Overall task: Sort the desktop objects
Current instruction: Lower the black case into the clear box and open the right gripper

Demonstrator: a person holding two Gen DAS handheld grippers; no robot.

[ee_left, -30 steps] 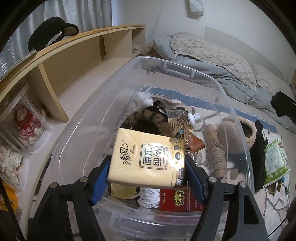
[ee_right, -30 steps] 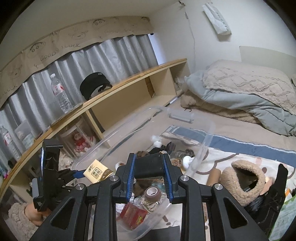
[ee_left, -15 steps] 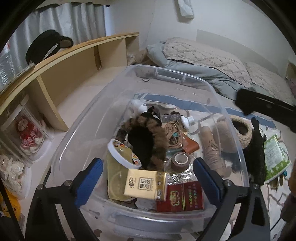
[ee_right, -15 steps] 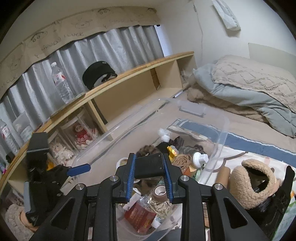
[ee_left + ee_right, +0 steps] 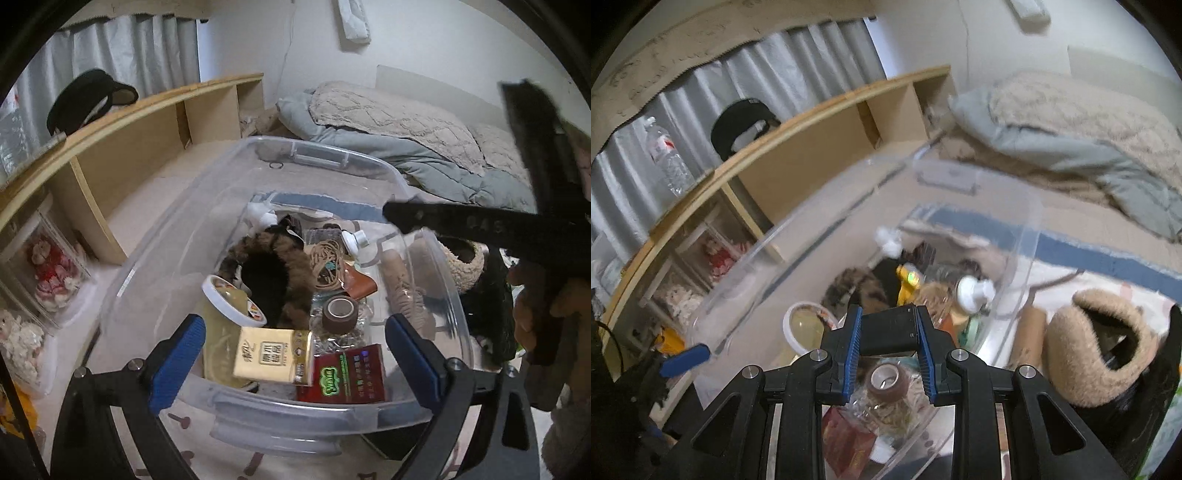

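Observation:
A clear plastic bin [image 5: 373,162] holds several items: a yellow tissue pack [image 5: 271,354], a red box [image 5: 347,373], a brown tape roll [image 5: 340,308] and a furry brown and black piece [image 5: 273,273]. My left gripper [image 5: 295,356] stands open at the bin's near rim, its blue pads wide apart with nothing between them; the tissue pack lies below in the bin. My right gripper [image 5: 888,332] is shut on a black rectangular block [image 5: 886,323] above the bin [image 5: 812,221]. The right gripper's dark arm [image 5: 480,229] crosses the left wrist view at the right.
A long wooden shelf [image 5: 155,110] runs along the left, with a black cap [image 5: 88,96] on top and dolls in clear boxes [image 5: 51,273] under it. A fuzzy tan slipper [image 5: 1100,347] lies right of the bin. Bedding [image 5: 406,125] is piled behind.
My left gripper opened and the tissue pack dropped into the bin. My right gripper, still shut on the black block, came down closer over the bin and entered the left wrist view.

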